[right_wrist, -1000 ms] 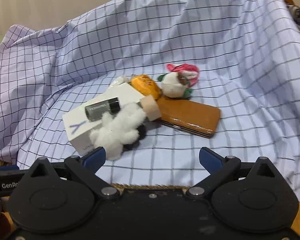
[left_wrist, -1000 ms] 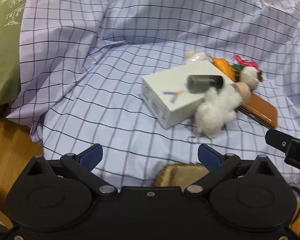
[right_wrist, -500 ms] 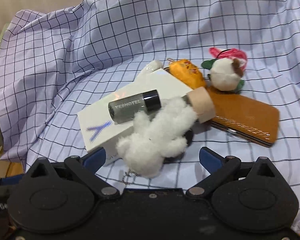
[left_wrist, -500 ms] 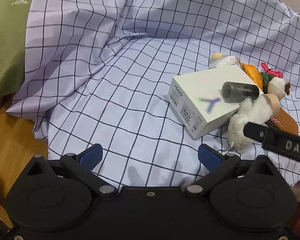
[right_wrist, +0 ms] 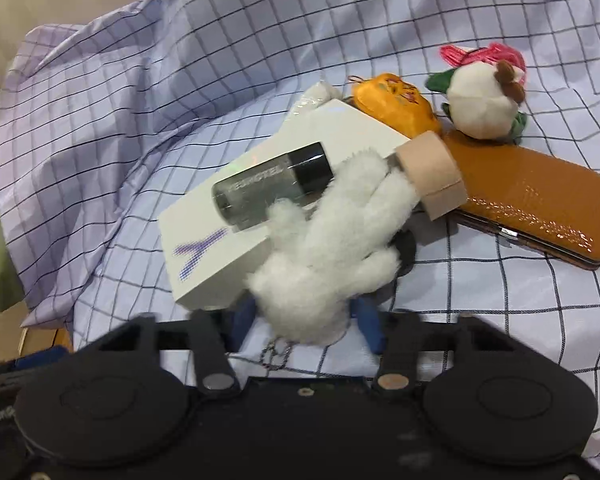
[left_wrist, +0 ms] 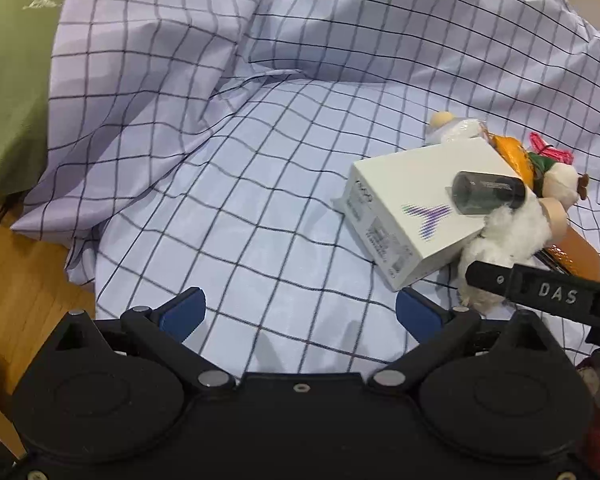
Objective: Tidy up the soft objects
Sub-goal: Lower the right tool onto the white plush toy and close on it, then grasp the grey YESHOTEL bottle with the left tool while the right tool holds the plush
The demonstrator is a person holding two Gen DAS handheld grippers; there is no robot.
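Note:
A fluffy white plush toy lies against a white box on the checked cloth; it also shows in the left wrist view. My right gripper has its blue fingers closed in on the plush's lower end. A round white plush with a pink tuft and an orange plush lie behind the box. My left gripper is open and empty over bare cloth, left of the box. The right gripper's black arm crosses the left wrist view at the right.
A dark cylinder rests on the box. A brown leather wallet lies to the right, a beige tape roll against it. The checked cloth rises in folds behind. A green pillow is at left, wooden floor below.
My right gripper moved forward to the fluffy white plush and its fingers closed in around the plush's lower end. The left gripper shifted slightly and stayed open.

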